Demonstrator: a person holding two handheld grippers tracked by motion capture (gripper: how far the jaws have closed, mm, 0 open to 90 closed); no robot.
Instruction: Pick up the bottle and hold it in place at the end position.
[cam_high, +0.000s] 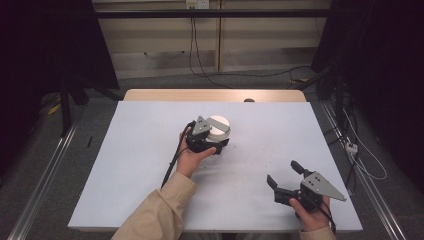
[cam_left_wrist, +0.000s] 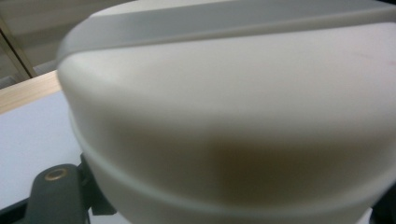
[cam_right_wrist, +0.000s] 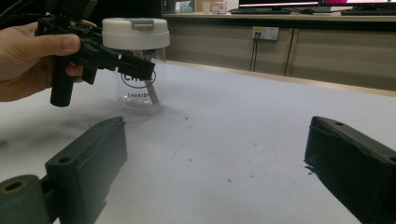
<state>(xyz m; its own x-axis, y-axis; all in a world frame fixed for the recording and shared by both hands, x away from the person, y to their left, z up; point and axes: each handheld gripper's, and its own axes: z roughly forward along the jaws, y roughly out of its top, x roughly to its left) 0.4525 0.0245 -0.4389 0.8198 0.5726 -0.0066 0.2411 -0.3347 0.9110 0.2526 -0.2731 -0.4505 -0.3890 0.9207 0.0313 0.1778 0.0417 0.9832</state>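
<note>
My left tool (cam_high: 216, 142) clamped on jar (cam_right_wrist: 138, 70) just under white lid (cam_high: 218, 125), mid-bench (cam_high: 140, 150). Lid on; opening not yet done. My right tool (cam_high: 284, 176) wide, idle, well apart.

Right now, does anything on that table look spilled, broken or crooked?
Nothing is broken or tipped. The clear jar stands upright with its white lid on, the left gripper closed against it. The only oddity is a scatter of small dark specks on the white table cover near the jar; I cannot tell what they are.
</note>
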